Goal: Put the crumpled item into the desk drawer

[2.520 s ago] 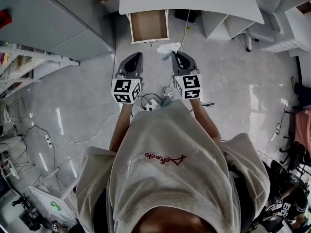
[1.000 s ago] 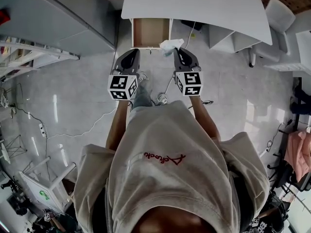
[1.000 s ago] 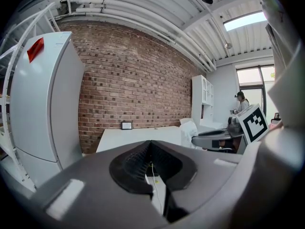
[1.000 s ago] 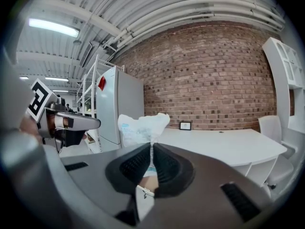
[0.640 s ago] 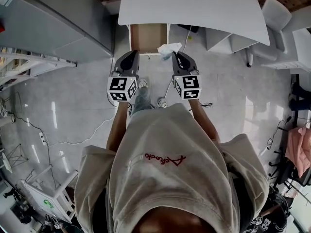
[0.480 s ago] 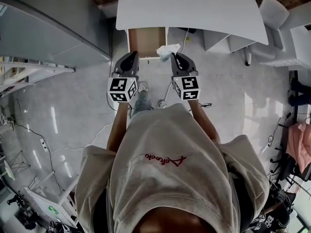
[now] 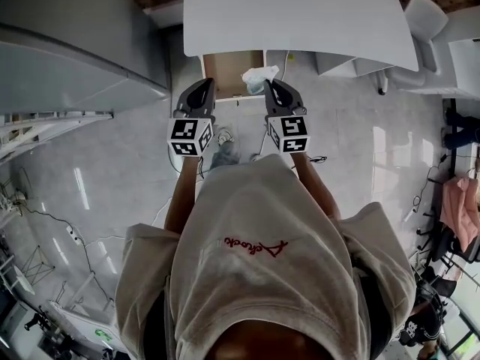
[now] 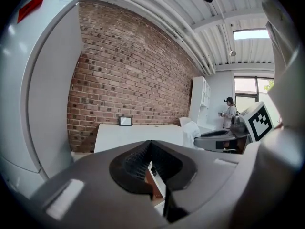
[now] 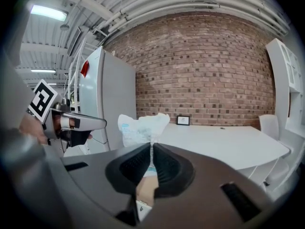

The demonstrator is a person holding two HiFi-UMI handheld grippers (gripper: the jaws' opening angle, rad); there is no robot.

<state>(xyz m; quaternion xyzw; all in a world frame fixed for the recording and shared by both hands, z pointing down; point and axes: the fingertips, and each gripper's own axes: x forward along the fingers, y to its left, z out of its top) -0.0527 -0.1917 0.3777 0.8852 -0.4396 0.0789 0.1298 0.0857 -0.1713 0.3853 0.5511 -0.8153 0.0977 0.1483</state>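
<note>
Pinching anything, the right gripper [image 7: 268,83]?

Yes. Its fingers are pressed onto the crumpled item [image 7: 260,74], a white wad with a little blue print. The wad sticks up past the fingertips in the right gripper view.

Where is that against the drawer [image 7: 225,73]?

The drawer stands pulled out from under the white tabletop [image 7: 300,13], at 12 o'clock from the person, with its brown inside showing. From the head view the wad sits at the drawer's front right corner. Whether it is over the inside, I cannot tell.

And the left gripper [image 7: 205,84]?

Its fingers are pressed together at the tips with nothing between them. It is level with the right one, at about 9 o'clock from it, pointing at the drawer's left front corner.

Anything else nearby?

A tall grey cabinet [image 7: 75,43] at 10 o'clock, and a brick wall behind the tabletop in both gripper views.
</note>
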